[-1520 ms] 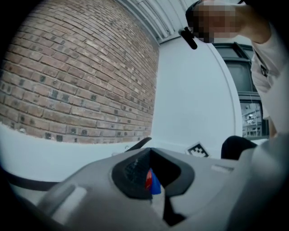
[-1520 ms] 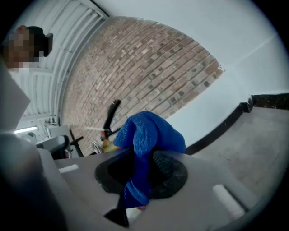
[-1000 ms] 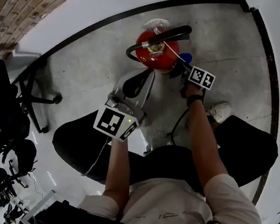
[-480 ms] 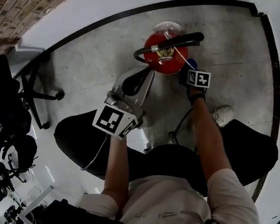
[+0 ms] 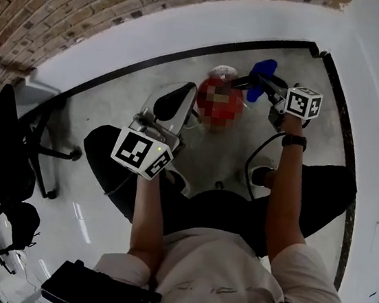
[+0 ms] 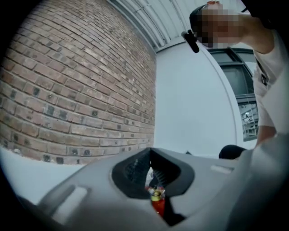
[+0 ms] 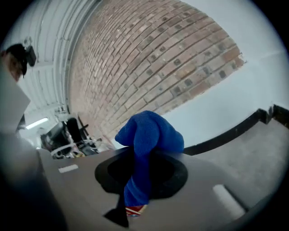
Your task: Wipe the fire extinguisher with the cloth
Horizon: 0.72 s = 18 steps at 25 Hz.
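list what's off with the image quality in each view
head view: heavy fisheye bows the floor edge, a mosaic patch covers the fire extinguisher; left gripper view: black corners, bent brick courses, jaws soft up close; right gripper view: black corners too, white wall washed out, blue cloth fairly sharp

white wall (image 5: 121, 41) stands close behind the fire extinguisher (image 5: 220, 103); floor (image 5: 109, 102) left of it lies open.
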{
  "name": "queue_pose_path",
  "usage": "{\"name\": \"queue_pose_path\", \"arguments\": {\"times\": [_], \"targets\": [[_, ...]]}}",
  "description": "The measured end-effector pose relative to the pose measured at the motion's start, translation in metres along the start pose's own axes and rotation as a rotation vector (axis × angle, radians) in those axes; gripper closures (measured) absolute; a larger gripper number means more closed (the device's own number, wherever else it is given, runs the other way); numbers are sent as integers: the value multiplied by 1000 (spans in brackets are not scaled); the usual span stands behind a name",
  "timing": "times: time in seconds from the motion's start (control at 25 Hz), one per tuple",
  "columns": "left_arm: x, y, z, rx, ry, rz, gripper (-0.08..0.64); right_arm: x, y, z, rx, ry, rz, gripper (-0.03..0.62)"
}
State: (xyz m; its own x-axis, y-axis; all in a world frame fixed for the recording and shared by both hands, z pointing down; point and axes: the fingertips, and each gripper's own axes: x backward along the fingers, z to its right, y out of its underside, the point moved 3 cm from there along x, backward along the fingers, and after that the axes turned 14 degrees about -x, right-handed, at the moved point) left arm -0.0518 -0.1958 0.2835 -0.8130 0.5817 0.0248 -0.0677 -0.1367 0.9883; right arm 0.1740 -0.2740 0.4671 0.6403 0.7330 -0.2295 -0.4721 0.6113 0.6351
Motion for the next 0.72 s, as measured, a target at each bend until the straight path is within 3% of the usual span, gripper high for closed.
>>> {"name": "queue_pose_path", "arguments": {"times": [0.2, 0.32, 0.44, 0.6, 0.72], "targets": [[1, -18, -5, -10, -17, 19, 558, -13, 6, -43, -183, -266, -137, 518], [-3, -19, -8, 6, -29, 18, 558, -30, 23, -39, -291, -351, -197, 518], [-6, -11, -16, 18, -50, 4, 558, -46, 38, -21, -366, -351, -226, 520], [-12, 8, -24, 36, -61, -35, 558, -62, 79, 21, -403, -257, -315, 520], [-22, 22, -31, 46, -63, -60, 558, -75, 112, 62, -482, -182, -341, 520]]}}
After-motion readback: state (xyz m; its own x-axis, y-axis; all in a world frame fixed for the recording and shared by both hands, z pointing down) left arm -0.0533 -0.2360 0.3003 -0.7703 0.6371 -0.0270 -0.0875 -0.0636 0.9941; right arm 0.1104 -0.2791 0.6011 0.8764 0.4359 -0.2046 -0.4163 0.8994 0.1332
